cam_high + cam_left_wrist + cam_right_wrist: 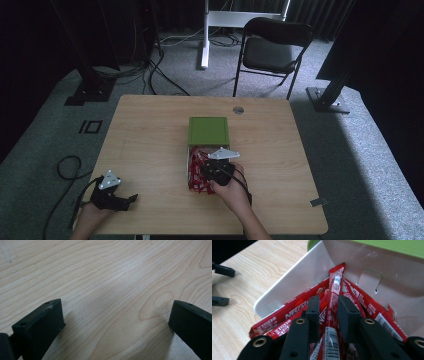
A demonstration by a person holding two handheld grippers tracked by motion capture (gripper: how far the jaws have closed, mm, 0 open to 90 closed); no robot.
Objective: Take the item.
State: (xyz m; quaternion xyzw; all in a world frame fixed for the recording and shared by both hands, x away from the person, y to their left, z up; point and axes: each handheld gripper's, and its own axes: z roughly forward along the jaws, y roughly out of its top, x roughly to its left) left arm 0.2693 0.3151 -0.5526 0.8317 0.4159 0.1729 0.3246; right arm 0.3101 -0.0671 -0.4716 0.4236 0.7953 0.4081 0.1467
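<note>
We have our right gripper [328, 315] down in the open green box [208, 130], jaws closed around one red coffee stick [332, 307] atop the pile, so the pick is only starting; lifting it out remains. Our left gripper [115, 322] rests spread and empty on the table [100, 270].

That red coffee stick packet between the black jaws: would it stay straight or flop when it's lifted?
The red coffee stick packet looks long, thin and soft-walled, so it would probably sag a little at its ends. Its glossy wrapper may slip between the pads of the right gripper. It seems light, yet it lies across other red packets in the white box, which might shift.
</note>
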